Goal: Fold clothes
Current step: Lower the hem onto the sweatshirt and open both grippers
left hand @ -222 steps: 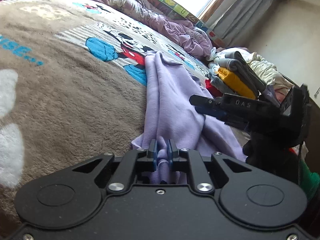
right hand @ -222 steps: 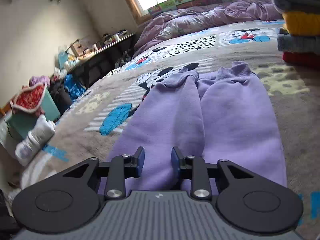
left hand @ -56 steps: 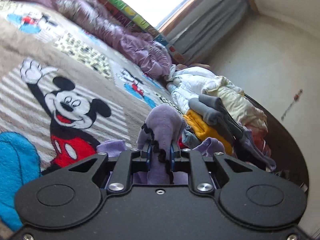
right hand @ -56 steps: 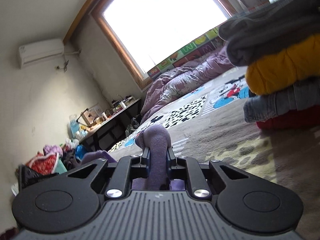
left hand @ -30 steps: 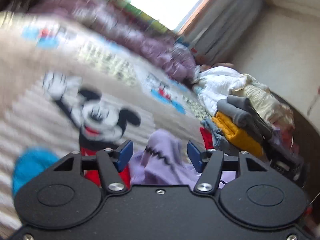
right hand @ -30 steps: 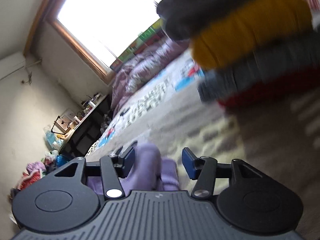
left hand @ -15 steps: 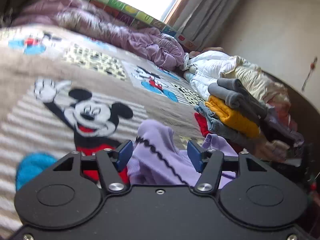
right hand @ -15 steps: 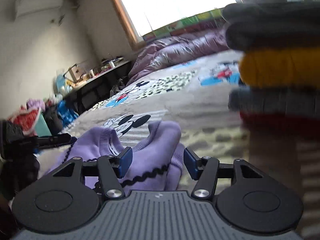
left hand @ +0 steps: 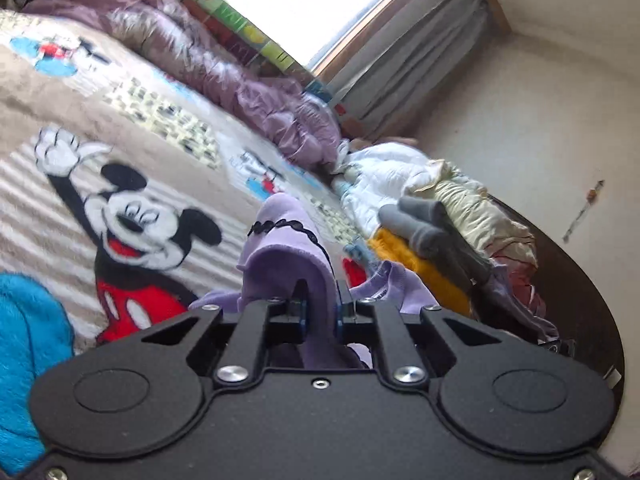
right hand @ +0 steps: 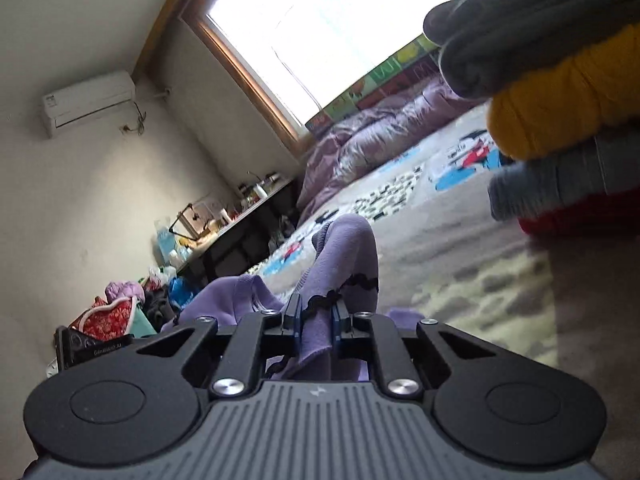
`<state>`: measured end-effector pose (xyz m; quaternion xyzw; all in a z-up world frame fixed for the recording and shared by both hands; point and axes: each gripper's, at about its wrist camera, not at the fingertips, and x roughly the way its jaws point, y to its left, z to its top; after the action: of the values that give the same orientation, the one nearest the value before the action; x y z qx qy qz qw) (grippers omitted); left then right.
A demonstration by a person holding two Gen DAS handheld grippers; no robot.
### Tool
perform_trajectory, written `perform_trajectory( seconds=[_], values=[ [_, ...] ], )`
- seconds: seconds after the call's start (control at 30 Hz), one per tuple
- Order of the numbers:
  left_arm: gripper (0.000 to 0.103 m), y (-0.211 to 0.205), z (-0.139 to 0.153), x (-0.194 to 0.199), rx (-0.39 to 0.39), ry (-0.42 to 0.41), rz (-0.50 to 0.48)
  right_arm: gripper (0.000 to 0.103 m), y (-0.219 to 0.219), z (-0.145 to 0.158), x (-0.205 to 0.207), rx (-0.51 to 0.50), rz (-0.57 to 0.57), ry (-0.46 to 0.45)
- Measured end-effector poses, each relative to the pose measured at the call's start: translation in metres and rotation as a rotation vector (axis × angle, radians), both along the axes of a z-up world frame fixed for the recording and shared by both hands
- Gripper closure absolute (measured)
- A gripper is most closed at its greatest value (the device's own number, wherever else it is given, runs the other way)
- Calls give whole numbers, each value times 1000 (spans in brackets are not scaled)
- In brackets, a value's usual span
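Lilac sweatpants with black wavy trim lie on the Mickey Mouse bedspread. My left gripper is shut on a raised fold of the lilac fabric. My right gripper is shut on another fold of the same sweatpants, with the black trim crossing between its fingers. More lilac cloth bunches to the left. The rest of the garment is hidden under the gripper bodies.
A stack of folded clothes, grey over yellow over blue and red, stands close on the right; it also shows in the left wrist view. A loose pile of pale clothes lies behind it. A purple duvet lies under the window. A cluttered desk stands beside the bed.
Both grippers were open over the sweatpants half a second ago and have shut on folds of the lilac fabric. Both views have tilted and moved closer to the bed.
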<state>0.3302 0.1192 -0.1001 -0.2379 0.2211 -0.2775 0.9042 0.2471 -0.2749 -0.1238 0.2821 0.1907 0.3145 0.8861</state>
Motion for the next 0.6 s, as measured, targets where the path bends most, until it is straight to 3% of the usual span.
perform_trajectory(
  seconds=[0.1,0.17,0.23,0.3,0.43,0.5,0.6],
  values=[
    [93,-2,5,-4,61,-16,19,87,10,-22,17,-52,-39,75],
    [83,-3,8,-7,101,-27,32,81,14,-36,26,-74,-65,124],
    [61,-5,11,-10,141,-38,45,72,13,-29,24,-87,-82,107],
    [57,-6,14,-13,182,-49,58,61,10,-20,17,-113,-105,93],
    [57,-9,20,-20,259,-76,74,61,14,13,-13,-246,-107,-79],
    [57,-13,25,-36,277,-125,19,61,23,26,-32,-315,-43,-179],
    [57,-28,22,-49,320,-173,-80,62,41,31,-50,-397,48,-252]
  ],
)
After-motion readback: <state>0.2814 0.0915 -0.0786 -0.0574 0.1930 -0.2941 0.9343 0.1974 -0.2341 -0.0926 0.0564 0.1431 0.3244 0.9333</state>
